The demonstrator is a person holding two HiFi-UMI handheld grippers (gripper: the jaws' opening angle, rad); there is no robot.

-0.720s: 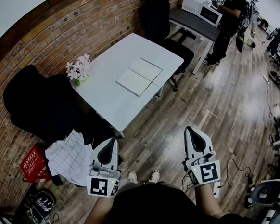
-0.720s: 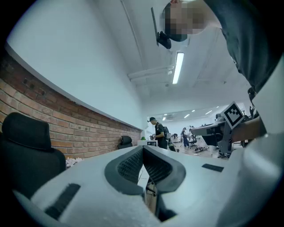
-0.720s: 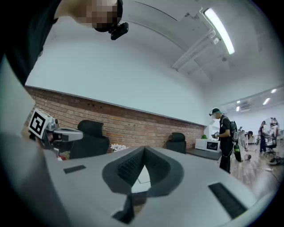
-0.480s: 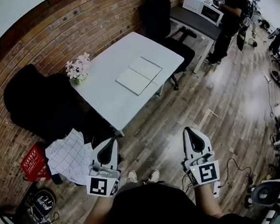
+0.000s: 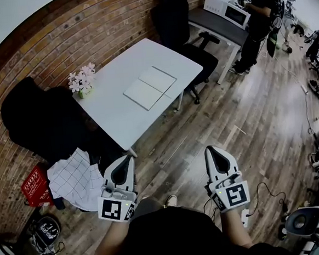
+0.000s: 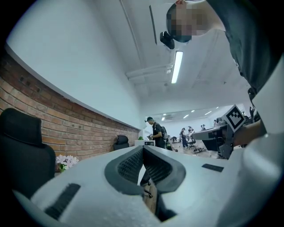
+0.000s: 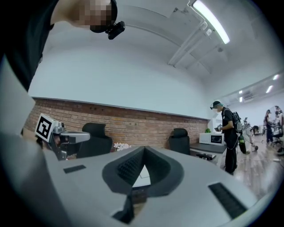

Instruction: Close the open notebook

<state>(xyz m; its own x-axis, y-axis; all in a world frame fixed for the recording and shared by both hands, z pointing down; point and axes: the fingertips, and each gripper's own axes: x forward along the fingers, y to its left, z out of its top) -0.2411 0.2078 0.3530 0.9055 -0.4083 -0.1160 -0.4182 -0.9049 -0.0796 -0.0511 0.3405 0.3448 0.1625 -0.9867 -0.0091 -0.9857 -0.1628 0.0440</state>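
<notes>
The open notebook [image 5: 150, 87] lies flat with white pages up on the white table [image 5: 120, 116], far ahead of both grippers. My left gripper [image 5: 130, 158] is held over the wooden floor, short of the table's near corner. Its jaws are shut with nothing between them, and their tips meet in the left gripper view [image 6: 143, 148]. My right gripper [image 5: 209, 148] hangs beside it, further right over the floor, also shut and empty [image 7: 144, 149]. Both point roughly level towards the table.
A pot of pale flowers [image 5: 81, 81] stands on the table's left corner. Black office chairs [image 5: 174, 16] [image 5: 35, 120] flank the table along the brick wall. A checked cloth [image 5: 75, 180] and a red box [image 5: 36, 186] lie at left. A person [image 5: 258, 17] stands by a desk at the back right.
The table and notebook sit slightly further left in the head view, and only one shoe shows below now. Both grippers keep the same shut pose.
</notes>
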